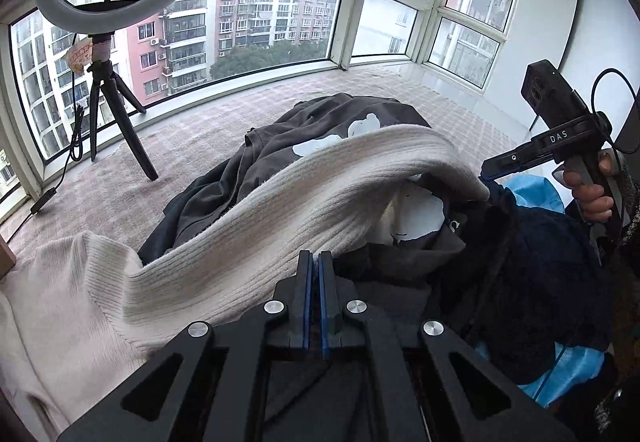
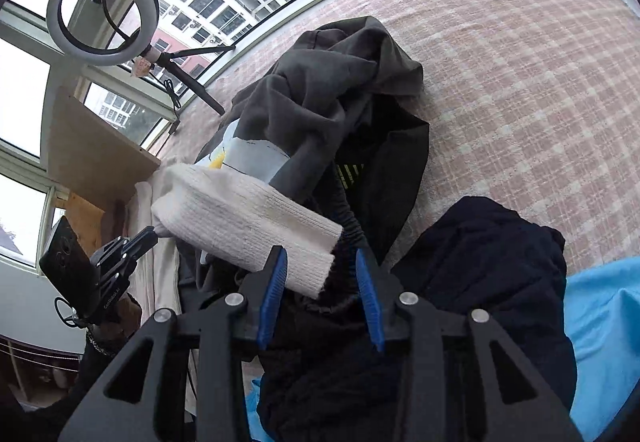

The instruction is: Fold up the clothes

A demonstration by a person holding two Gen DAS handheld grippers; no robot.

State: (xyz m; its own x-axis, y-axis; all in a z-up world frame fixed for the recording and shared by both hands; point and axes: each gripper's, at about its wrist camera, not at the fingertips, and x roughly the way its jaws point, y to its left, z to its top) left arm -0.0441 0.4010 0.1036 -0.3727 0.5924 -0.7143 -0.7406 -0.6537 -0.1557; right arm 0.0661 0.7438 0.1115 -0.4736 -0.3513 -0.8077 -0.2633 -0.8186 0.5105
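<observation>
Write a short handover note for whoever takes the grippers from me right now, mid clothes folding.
Left hand-held gripper: shut on the cream sweater's ribbed sleeve, lifted across the pile.
Right hand-held gripper: open, the sleeve's cuff end between its jaws, not pinched.
Dark grey sweatshirt, navy garment and blue garment lie heaped on the checked blanket.
Done: nothing looks folded.
Left: fold the sweater, then the rest.

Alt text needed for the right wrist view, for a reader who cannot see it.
The right claw stands open over a clothes pile, the cuff of a cream ribbed sleeve between its blue pads. The left claw holds the sleeve's far end. Behind lie a grey sweatshirt and a pink checked mat.
</observation>
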